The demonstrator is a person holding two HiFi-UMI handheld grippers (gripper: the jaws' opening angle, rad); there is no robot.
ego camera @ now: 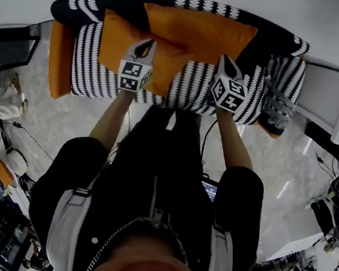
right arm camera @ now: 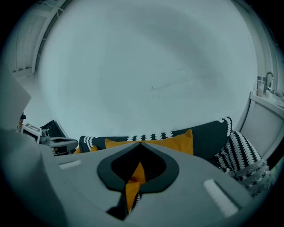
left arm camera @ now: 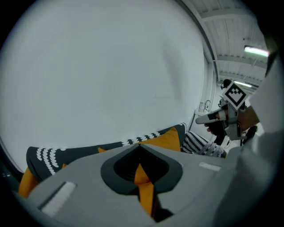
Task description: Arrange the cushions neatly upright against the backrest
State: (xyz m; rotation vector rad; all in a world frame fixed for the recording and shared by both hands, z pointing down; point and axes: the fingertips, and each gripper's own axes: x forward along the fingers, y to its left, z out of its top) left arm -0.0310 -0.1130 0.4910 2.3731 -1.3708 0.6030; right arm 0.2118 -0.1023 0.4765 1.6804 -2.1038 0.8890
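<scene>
A person is standing over the sofa (ego camera: pixel 95 65), reaching out with both grippers. The left gripper (ego camera: pixel 144 47) is biting shut on orange cloth where the two cushions (ego camera: pixel 117 40) are overlapping. The right gripper (ego camera: pixel 228 62) is pinching shut on the rear cushion (ego camera: pixel 199 32) at its near corner. That cushion is leaning against the backrest (ego camera: pixel 122 3), while the other is lying further forward on the seat.
</scene>
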